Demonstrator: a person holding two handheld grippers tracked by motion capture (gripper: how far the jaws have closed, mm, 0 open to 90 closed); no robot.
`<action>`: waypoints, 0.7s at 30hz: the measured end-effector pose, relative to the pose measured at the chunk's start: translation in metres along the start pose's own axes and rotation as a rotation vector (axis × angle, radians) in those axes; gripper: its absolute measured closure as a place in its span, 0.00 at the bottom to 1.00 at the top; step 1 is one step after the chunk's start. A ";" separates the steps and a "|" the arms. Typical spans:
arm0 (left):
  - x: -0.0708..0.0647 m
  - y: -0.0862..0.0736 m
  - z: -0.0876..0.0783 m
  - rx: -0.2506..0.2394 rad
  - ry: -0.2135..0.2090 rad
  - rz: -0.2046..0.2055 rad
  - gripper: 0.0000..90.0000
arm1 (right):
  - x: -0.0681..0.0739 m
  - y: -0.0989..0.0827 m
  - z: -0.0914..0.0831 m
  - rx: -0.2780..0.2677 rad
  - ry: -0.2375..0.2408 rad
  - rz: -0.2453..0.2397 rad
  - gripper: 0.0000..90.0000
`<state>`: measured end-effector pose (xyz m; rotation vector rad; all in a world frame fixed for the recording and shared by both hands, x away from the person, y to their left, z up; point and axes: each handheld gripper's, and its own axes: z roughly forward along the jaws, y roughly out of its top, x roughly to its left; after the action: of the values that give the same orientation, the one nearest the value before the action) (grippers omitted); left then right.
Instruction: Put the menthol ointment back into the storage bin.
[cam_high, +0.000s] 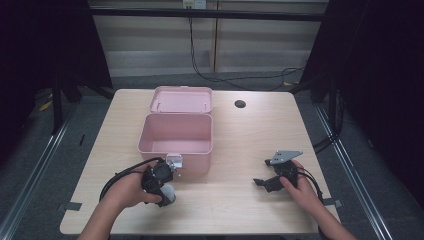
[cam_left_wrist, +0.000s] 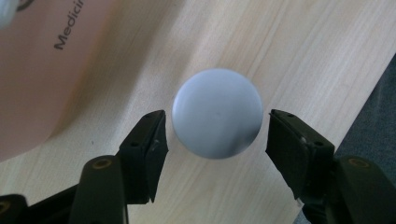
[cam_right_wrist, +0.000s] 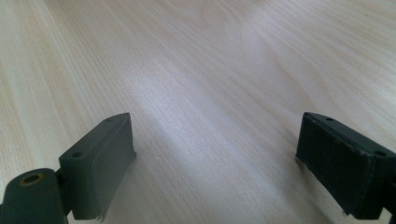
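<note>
Left gripper view puts the key relation right in front of me: a pale grey-white round cap (cam_left_wrist: 216, 113) sits between my left gripper (cam_left_wrist: 216, 140) jaws, which stand apart on either side of it, with a sliver of bare wood between each pad and the rim. I judge I am looking straight down on the top of a small upright bottle, though its body is hidden beneath the cap, so I cannot say how tall it is or whether it has a long axis worth minding. At the upper left of that frame is the pink box's wall with part of a printed word, cut off by the edge.

From the high view, the left gripper (cam_high: 161, 186) is at lower centre-left, just in front of the open pink box (cam_high: 175, 134), whose lid lies back. The right gripper (cam_high: 272, 181) rests well apart at lower right, jaws wide over the bare table (cam_high: 240, 145).
</note>
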<state>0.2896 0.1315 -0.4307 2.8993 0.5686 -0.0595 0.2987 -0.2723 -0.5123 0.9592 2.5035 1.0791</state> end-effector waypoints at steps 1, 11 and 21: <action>-0.001 0.001 0.000 -0.001 -0.006 -0.005 0.43 | 0.000 0.000 0.000 0.000 0.000 -0.001 0.12; -0.002 0.012 0.000 0.019 0.006 -0.014 0.48 | 0.000 0.000 0.000 0.000 0.000 0.000 0.12; -0.003 0.017 0.000 0.069 0.018 -0.038 0.56 | 0.000 0.000 0.000 0.000 0.000 0.000 0.12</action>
<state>0.2936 0.1151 -0.4276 2.9589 0.6366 -0.0601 0.2987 -0.2723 -0.5124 0.9595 2.5034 1.0790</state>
